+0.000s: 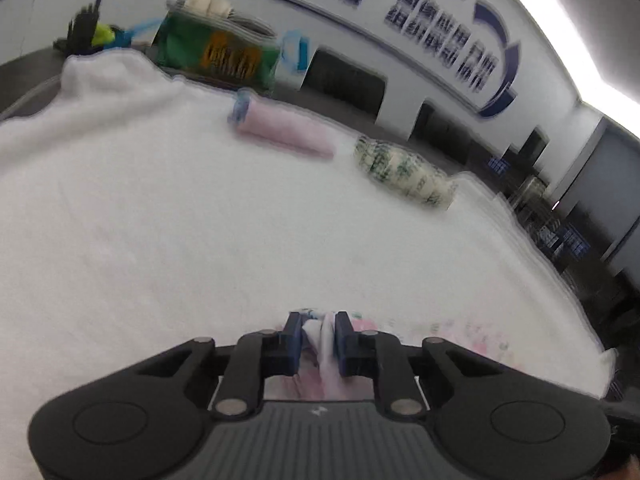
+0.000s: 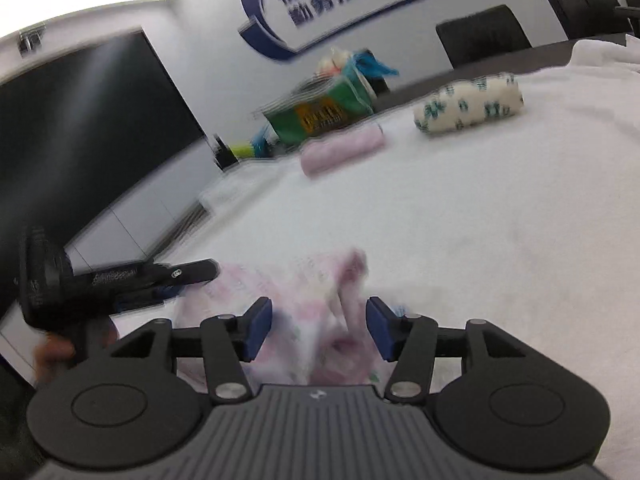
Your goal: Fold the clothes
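A pink-and-white patterned garment (image 2: 296, 292) lies bunched on the white cloth-covered table (image 2: 480, 208). My left gripper (image 1: 318, 336) is shut on a fold of this garment (image 1: 324, 344). It also shows at the left of the right wrist view (image 2: 160, 276), at the garment's left edge. My right gripper (image 2: 318, 328) is open, its blue pads either side of a raised pink fold. Whether the pads touch the cloth is blurred.
A rolled pink cloth (image 1: 284, 130) (image 2: 342, 150) and a rolled white cloth with green print (image 1: 404, 172) (image 2: 468, 106) lie farther back. A green bag (image 1: 216, 52) (image 2: 320, 112) stands at the far table edge. Black chairs (image 2: 480, 34) stand beyond.
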Demonstrator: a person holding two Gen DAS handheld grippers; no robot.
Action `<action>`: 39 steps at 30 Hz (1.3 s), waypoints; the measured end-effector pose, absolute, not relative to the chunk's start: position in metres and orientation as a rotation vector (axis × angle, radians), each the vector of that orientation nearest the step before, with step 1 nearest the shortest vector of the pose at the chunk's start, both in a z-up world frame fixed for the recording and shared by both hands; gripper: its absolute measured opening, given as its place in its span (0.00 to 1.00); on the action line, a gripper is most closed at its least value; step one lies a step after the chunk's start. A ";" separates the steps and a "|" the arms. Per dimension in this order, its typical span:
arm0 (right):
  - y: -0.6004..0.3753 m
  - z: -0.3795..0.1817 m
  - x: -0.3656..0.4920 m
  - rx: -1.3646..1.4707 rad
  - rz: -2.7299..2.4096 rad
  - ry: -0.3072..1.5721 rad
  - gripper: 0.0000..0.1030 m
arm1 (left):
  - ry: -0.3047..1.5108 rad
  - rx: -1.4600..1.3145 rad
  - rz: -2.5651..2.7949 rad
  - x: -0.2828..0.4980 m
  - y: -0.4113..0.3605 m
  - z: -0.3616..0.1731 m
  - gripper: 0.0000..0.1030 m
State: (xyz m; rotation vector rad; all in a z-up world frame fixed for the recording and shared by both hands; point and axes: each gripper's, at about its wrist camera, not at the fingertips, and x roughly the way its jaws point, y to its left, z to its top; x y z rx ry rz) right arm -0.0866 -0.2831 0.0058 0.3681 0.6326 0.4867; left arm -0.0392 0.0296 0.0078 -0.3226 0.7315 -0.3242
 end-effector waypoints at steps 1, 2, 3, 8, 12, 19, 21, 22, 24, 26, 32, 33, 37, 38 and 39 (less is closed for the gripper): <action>-0.282 0.000 -0.084 0.370 0.474 0.633 0.52 | 0.716 -0.321 -0.327 -0.042 0.030 0.005 0.15; -0.281 -0.005 -0.081 0.372 0.462 0.634 0.52 | 0.712 -0.334 -0.334 -0.046 0.034 0.006 0.17; -0.280 -0.010 -0.079 0.376 0.451 0.635 0.53 | 0.708 -0.356 -0.339 -0.050 0.038 0.007 0.18; -0.296 0.004 -0.099 0.426 0.412 0.605 0.60 | 0.656 -0.508 -0.330 -0.067 0.075 0.021 0.61; -0.293 -0.002 -0.096 0.497 0.423 0.667 0.72 | 0.729 -0.502 -0.365 -0.053 0.060 0.011 0.56; -0.294 -0.029 -0.069 0.770 0.598 0.651 0.23 | 0.728 -0.450 -0.378 -0.057 0.046 0.007 0.36; -0.302 -0.031 -0.063 0.772 0.581 0.694 0.32 | 0.727 -0.460 -0.378 -0.059 0.053 0.007 0.44; -0.306 -0.029 -0.065 0.747 0.557 0.699 0.46 | 0.727 -0.466 -0.376 -0.061 0.057 0.008 0.53; -0.311 -0.018 -0.076 0.675 0.503 0.682 0.57 | 0.722 -0.476 -0.363 -0.067 0.070 0.012 0.60; -0.314 -0.006 -0.086 0.632 0.463 0.641 0.58 | 0.712 -0.470 -0.382 -0.072 0.073 0.018 0.61; -0.282 0.018 -0.091 0.437 0.418 0.558 0.38 | 0.704 -0.351 -0.401 -0.071 0.041 0.017 0.57; -0.275 0.014 -0.090 0.403 0.406 0.574 0.35 | 0.703 -0.329 -0.397 -0.072 0.036 0.016 0.53; -0.251 -0.002 -0.088 0.274 0.359 0.636 0.32 | 0.711 -0.316 -0.391 -0.076 0.036 0.011 0.50; -0.256 0.001 -0.091 0.297 0.349 0.629 0.38 | 0.717 -0.336 -0.393 -0.078 0.040 0.013 0.53; -0.261 0.004 -0.095 0.321 0.338 0.622 0.41 | 0.721 -0.350 -0.389 -0.078 0.044 0.015 0.57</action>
